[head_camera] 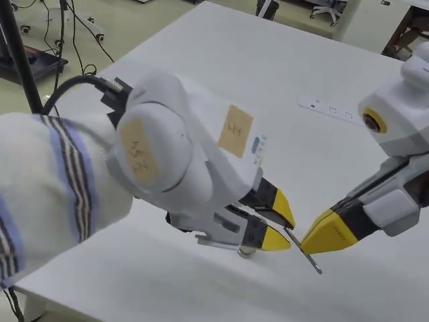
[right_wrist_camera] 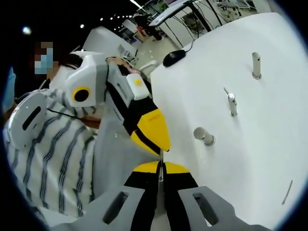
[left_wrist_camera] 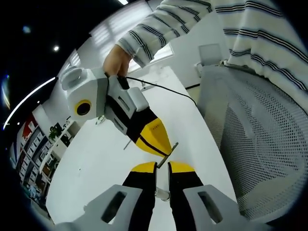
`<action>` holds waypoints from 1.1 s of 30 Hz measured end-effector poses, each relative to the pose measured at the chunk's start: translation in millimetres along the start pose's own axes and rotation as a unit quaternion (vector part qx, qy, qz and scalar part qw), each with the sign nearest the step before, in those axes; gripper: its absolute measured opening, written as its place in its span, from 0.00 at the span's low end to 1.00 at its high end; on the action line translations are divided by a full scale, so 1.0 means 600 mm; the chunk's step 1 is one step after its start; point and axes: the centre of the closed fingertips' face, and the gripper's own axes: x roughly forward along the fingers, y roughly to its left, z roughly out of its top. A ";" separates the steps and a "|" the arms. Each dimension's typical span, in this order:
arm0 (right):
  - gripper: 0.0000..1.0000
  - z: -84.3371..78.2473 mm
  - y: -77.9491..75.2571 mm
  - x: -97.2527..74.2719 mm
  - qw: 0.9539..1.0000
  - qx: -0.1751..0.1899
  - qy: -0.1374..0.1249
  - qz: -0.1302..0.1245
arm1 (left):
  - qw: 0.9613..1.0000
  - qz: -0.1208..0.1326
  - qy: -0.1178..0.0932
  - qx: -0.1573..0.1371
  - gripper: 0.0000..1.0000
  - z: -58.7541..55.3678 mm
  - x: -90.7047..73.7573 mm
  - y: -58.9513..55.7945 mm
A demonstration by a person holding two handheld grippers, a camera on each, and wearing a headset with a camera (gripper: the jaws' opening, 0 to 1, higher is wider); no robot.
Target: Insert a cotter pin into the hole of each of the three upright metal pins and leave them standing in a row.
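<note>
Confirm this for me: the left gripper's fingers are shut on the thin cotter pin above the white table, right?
No, it is the right gripper that has its fingers shut on the cotter pin above the white table; the right gripper view shows the pin between them.

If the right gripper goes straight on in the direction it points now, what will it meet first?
Most likely the yellow fingers of the left gripper: they lie just beyond the cotter pin that the right gripper holds. Depth is hard to judge.
</note>
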 end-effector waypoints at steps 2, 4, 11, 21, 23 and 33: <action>0.03 -0.002 0.001 0.002 1.000 0.001 0.002 0.002 | 1.000 -0.005 0.003 0.007 0.07 -0.001 0.002 -0.003; 0.03 -0.003 0.002 0.003 1.000 0.001 0.003 0.003 | 1.000 -0.006 0.005 0.013 0.06 0.001 0.003 -0.004; 0.03 -0.003 0.006 0.008 1.000 0.010 0.002 0.008 | 0.999 -0.017 0.015 0.029 0.04 -0.003 0.005 -0.004; 0.03 -0.006 0.011 0.015 1.000 0.023 0.004 0.012 | 0.999 -0.026 0.020 0.023 0.03 -0.011 0.008 -0.006; 0.04 -0.007 0.010 0.016 1.000 0.025 0.004 0.012 | 0.999 -0.029 0.023 0.018 0.02 -0.014 0.008 -0.007; 0.04 -0.006 0.011 0.016 0.999 0.028 0.000 0.014 | 0.999 -0.039 0.022 -0.021 0.01 -0.019 0.008 -0.011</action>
